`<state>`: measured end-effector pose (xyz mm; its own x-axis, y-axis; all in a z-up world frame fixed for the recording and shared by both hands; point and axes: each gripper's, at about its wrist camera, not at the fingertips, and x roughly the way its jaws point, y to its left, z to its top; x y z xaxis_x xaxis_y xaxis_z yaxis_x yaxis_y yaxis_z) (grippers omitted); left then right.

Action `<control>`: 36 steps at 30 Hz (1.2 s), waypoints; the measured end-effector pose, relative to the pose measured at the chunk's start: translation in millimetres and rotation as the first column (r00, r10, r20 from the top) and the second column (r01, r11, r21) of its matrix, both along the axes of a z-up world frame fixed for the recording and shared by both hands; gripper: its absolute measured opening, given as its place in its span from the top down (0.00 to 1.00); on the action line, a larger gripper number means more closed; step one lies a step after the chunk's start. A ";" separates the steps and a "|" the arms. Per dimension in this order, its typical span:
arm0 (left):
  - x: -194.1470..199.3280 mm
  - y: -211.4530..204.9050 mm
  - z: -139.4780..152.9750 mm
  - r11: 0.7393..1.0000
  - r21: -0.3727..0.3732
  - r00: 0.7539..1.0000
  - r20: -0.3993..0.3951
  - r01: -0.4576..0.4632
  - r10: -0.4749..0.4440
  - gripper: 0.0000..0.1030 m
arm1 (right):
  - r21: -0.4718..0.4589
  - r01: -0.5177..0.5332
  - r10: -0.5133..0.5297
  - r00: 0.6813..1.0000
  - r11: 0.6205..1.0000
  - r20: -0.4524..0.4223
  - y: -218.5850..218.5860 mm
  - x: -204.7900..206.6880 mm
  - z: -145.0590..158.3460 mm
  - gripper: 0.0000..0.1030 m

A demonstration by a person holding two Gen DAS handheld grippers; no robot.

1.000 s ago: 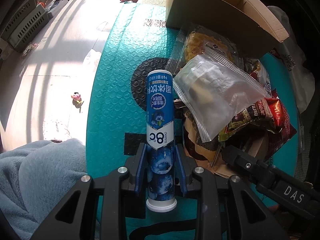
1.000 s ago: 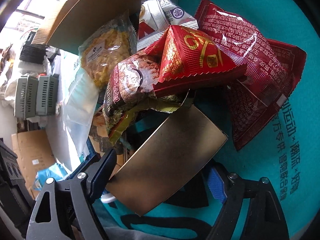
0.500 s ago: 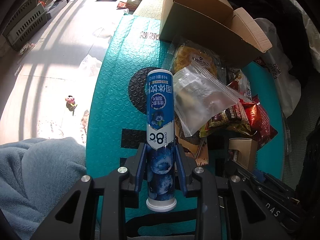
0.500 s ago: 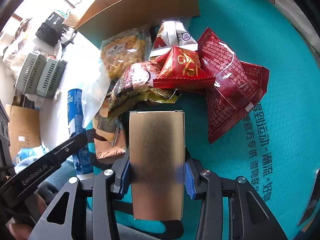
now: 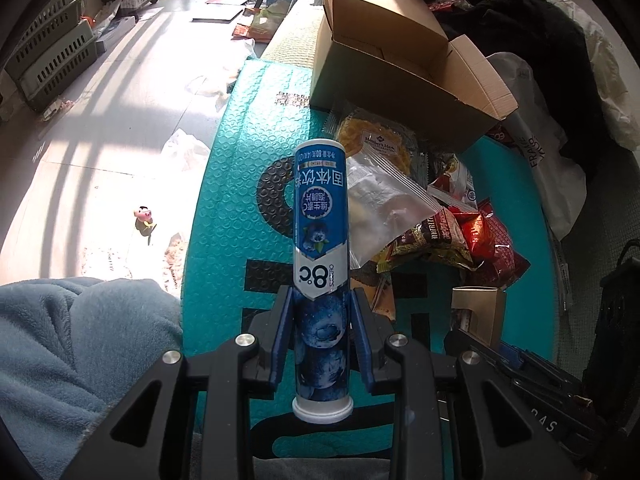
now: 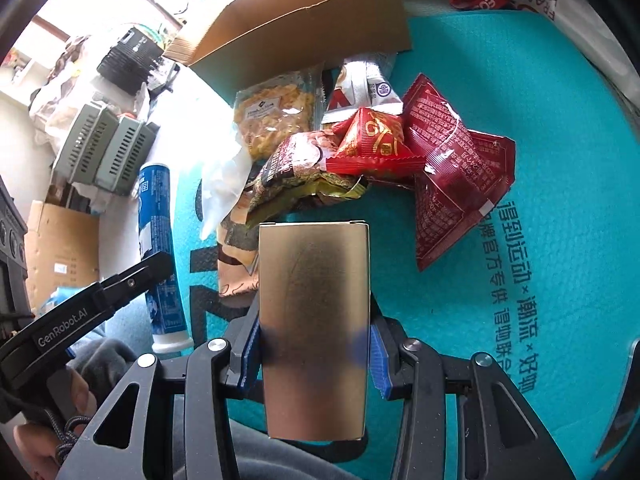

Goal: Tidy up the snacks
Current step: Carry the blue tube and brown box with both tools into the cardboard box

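Both claws are loaded. The left claw (image 5: pixel 320 344) is clamped narrow on a blue effervescent-tablet tube (image 5: pixel 320 264), its blue pads (image 5: pixel 282 340) pressing the lower body just above the white cap, with most of the tube sticking out ahead of the fingertips. The right claw (image 6: pixel 312 356) has just been closing and now pinches a gold carton (image 6: pixel 314 328) by its two long sides; the pads sit near the carton's lower half, and its far end juts forward over the snack heap.

Ahead of both claws, on a teal foam mat (image 5: pixel 232 200), lies the rest of the work: a clear zip bag (image 5: pixel 384 208), a Member's Mark packet of yellow crisps (image 6: pixel 276 116), a brown-and-gold nut pouch (image 6: pixel 296 172), a red sachet (image 6: pixel 376 144) and a dark red packet (image 6: pixel 452 184), all overlapping. Beyond them stands an open cardboard box (image 5: pixel 384 60), probably the destination.

The chief risk is probably slip. The tube is smooth and round, held low, so a quick swing or tilt could let it pivot between the pads or slide out. The carton looks thin-walled; a hard squeeze may buckle its sides, while a light one lets it swivel about the pad line. The two claws also hang close together, the left one showing just beside the right in the right wrist view, so a careless crossing could knock one load against the other. A low carry toward the box could snag the zip bag or drag the loose packets off the mat.
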<state>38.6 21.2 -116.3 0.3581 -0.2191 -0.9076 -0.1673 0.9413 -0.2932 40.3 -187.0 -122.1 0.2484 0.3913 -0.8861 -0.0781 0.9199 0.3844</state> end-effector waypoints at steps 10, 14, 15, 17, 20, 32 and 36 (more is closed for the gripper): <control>-8.6 -3.5 33.0 1.000 0.009 0.999 0.052 -0.008 0.008 0.73 | -0.002 -0.053 0.053 0.996 0.999 0.069 8.3 4.0 27.4 0.58; -5.5 -5.9 54.4 1.000 0.029 0.995 0.099 -0.004 0.001 0.73 | -0.013 -0.071 0.072 0.989 0.997 0.129 11.4 11.0 44.8 0.58; -4.3 -6.7 59.5 0.999 0.035 0.994 0.110 -0.002 -0.002 0.73 | -0.012 -0.073 0.074 0.987 0.997 0.142 10.6 12.2 49.6 0.58; -1.7 -9.3 68.6 0.999 0.051 0.991 0.131 0.002 -0.009 0.73 | -0.008 -0.078 0.078 0.983 0.997 0.168 9.8 16.3 57.8 0.58; 3.7 -12.3 77.7 0.999 0.046 0.988 0.153 -0.001 -0.006 0.73 | -0.013 -0.092 0.093 0.975 0.996 0.203 12.8 25.3 69.9 0.58; 45.9 -25.0 123.0 0.996 0.082 0.959 0.281 0.022 -0.044 0.73 | -0.026 -0.109 0.111 0.941 0.994 0.321 14.0 65.1 121.7 0.58; 70.3 -25.1 134.9 0.996 0.083 0.948 0.314 0.028 -0.053 0.73 | -0.027 -0.099 0.102 0.929 0.995 0.355 15.9 85.3 134.6 0.58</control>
